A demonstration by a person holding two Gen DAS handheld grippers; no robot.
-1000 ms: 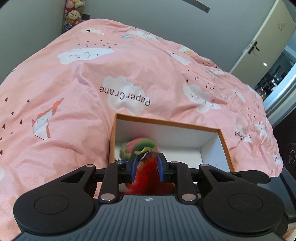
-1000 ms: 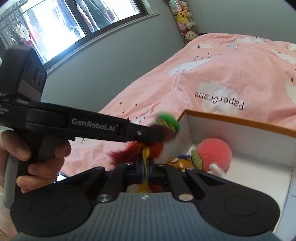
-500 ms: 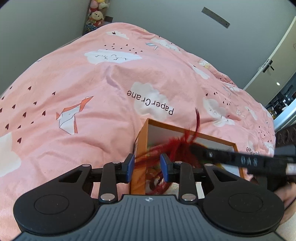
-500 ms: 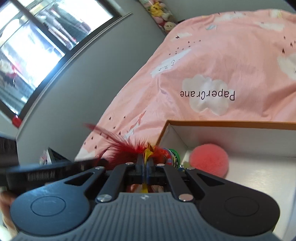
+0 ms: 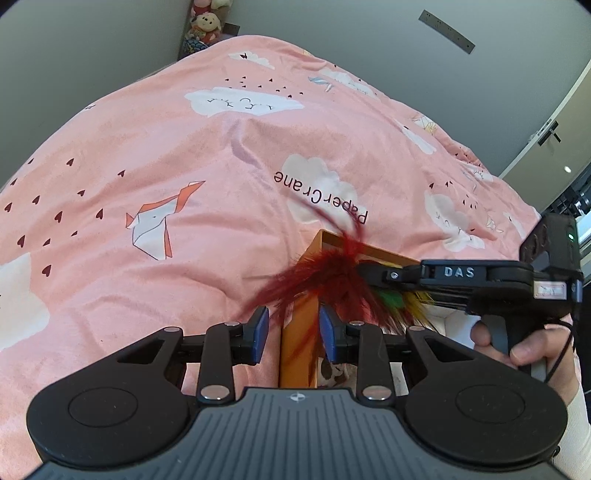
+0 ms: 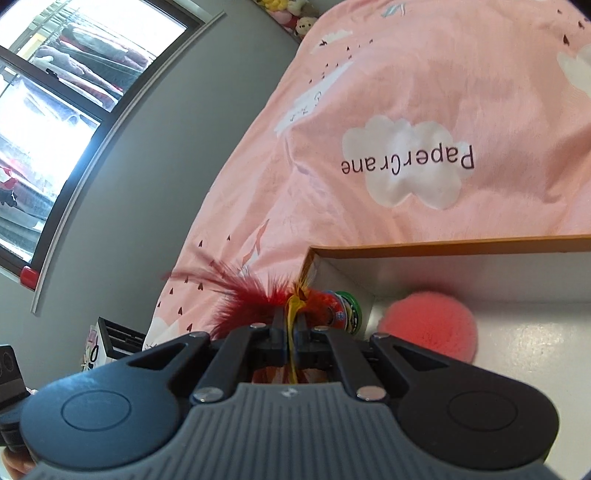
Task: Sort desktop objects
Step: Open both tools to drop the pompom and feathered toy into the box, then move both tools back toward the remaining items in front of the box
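Note:
My right gripper point(image 6: 291, 325) is shut on a red, yellow and green feather toy point(image 6: 255, 295); in the left wrist view it point(image 5: 373, 269) holds the toy point(image 5: 332, 273) over the near left corner of the orange-rimmed white box point(image 5: 299, 332). My left gripper point(image 5: 293, 332) is open and empty, its blue pads either side of that box corner. Inside the box point(image 6: 443, 247) lie a pink pom-pom point(image 6: 432, 325) and a green-rimmed round toy point(image 6: 347, 310).
The box rests on a bed with a pink "PaperCrane" quilt point(image 5: 184, 166). Plush toys point(image 5: 207, 26) sit at the far wall. A window point(image 6: 55, 110) is on the left, a door point(image 5: 550, 140) on the right.
My left gripper let go of the feather toy, opened and drew back to the left of the box. My right gripper kept the toy and carried it over the box corner.

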